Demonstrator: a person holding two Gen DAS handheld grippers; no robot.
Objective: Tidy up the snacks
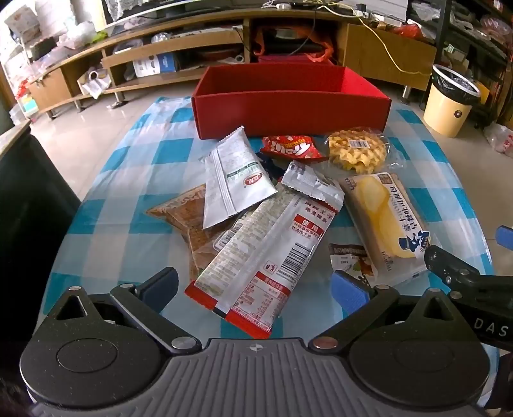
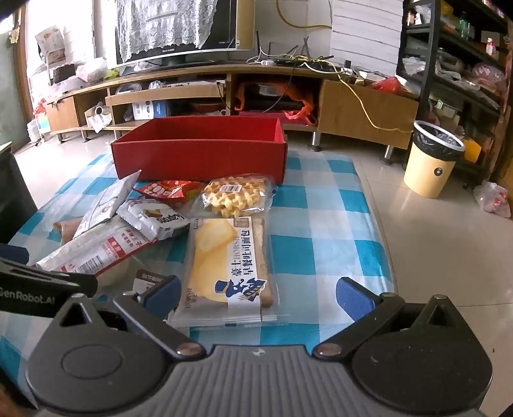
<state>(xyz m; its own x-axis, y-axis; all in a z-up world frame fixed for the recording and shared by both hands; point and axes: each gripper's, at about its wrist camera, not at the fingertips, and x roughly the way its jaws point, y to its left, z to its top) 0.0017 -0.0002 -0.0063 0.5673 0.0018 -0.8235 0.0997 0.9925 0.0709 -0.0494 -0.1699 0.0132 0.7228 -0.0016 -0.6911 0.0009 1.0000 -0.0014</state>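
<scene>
Left tool (image 1: 253, 285) is seen spread wide, nothing gripped; the long red-and-white packet (image 1: 266, 256) lies between its fingers, untouched. Right tool (image 2: 256, 296) is likewise spread wide and empty, with the toast bread pack (image 2: 229, 269) lying between its fingers on the checked surface (image 2: 320, 224). The other snacks, including a waffle pack (image 2: 235, 194), are heaped just before the red box (image 2: 198, 157), which stands open at the far end

A long, low wooden TV cabinet (image 2: 224, 96) spans the upper frame, a lace-draped television (image 2: 179, 29) above it. Glossy pale floor tiles (image 2: 433, 240) catch daylight from the upper left. A cream waste bin (image 2: 433, 163) stands at right beside dark shelving (image 2: 465, 64).
</scene>
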